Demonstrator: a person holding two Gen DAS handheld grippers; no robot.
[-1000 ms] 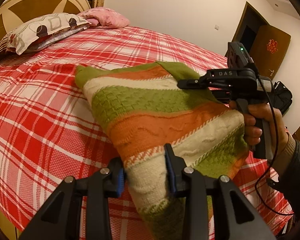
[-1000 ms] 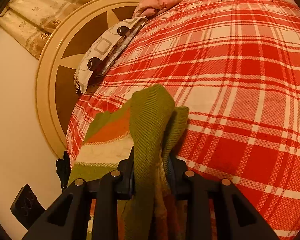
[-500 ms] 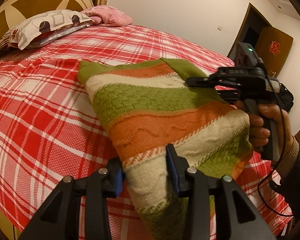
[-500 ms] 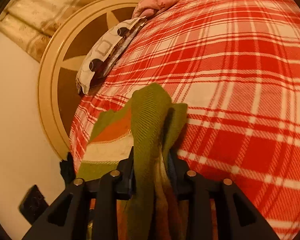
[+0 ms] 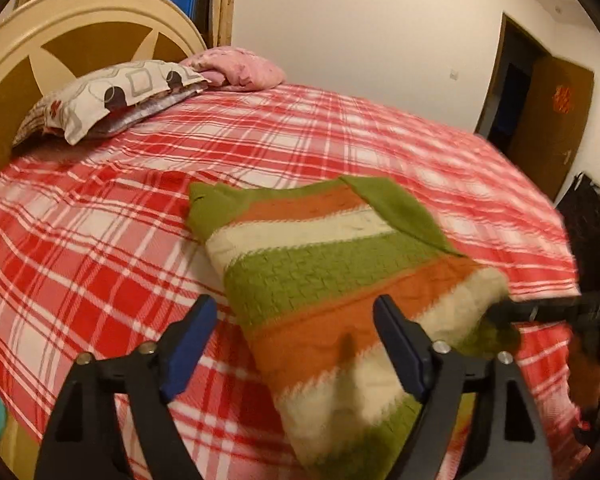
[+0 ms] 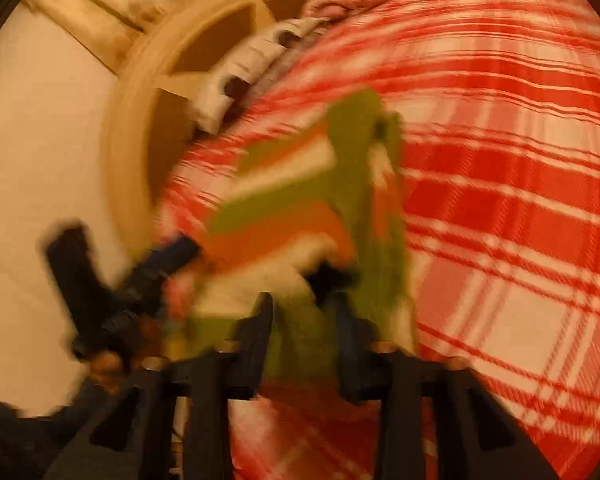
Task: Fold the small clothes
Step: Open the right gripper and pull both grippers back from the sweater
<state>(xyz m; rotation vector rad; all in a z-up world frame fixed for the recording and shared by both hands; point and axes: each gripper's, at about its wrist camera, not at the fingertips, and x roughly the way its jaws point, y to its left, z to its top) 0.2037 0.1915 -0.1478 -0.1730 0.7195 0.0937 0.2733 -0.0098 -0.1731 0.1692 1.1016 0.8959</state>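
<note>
Knitted stripes of green, orange and cream: that's the small sweater, lying doubled over on the red plaid bed, its near end trailing toward the bed's edge. One green flap is turned across the upper corner, so a fold looks to be already in the cloth.

Left tongs stand wide apart, blue pads on either side of the sweater's near part and gripping nothing. With that much gap they look free of the cloth, the knit resting on the bed under its own weight.

Right tongs are a different story. The right wrist view is badly smeared, yet green knit runs straight down between the two fingers, which sit close on it, so they appear clamped on a bunched edge of the sweater. From the left wrist view the same tool reaches in from the right at the sweater's far side edge. My read: that hold keeps one side in hand so the piece can be pulled flat or turned over for another fold.

Further out, a patterned pillow and a pink bundle sit against the rounded headboard, well apart from the work. A dark doorway shows past the foot of the bed.
</note>
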